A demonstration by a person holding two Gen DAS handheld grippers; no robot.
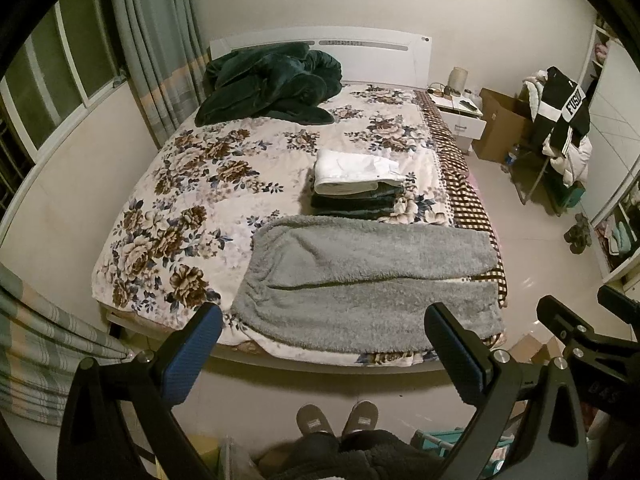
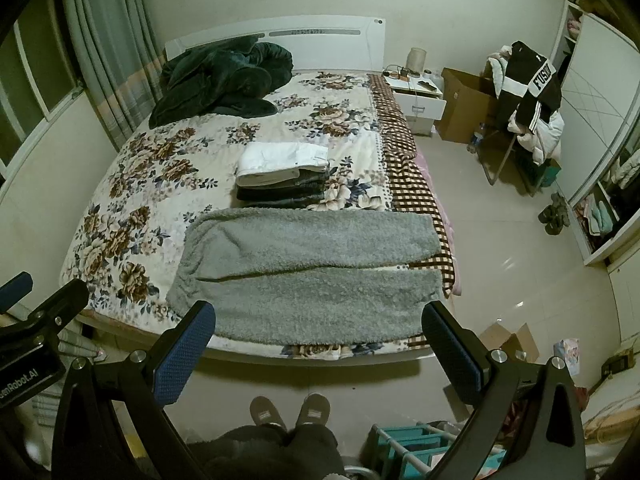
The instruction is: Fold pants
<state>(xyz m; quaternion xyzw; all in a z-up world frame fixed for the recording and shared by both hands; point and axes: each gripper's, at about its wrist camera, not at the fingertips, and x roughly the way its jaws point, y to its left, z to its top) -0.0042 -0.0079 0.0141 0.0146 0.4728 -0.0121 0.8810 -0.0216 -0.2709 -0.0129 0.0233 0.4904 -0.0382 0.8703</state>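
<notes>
Grey fleece pants [image 1: 368, 280] lie flat across the foot of the floral bed [image 1: 172, 208], waist to the left, legs pointing right; they also show in the right wrist view [image 2: 308, 272]. My left gripper [image 1: 324, 348] is open and empty, held above the floor just before the bed's front edge. My right gripper [image 2: 318, 344] is open and empty too, at the same height. A stack of folded pants [image 1: 356, 184], white on top and dark below, sits behind the grey pair; it shows in the right wrist view [image 2: 280, 176].
A dark green blanket [image 1: 268, 84] is heaped near the headboard. A nightstand [image 1: 460, 112], cardboard box [image 1: 500, 124] and a chair with clothes [image 1: 560, 128] stand to the right. Curtains [image 1: 156, 40] hang left. My slippers [image 1: 336, 420] stand by the bed's foot.
</notes>
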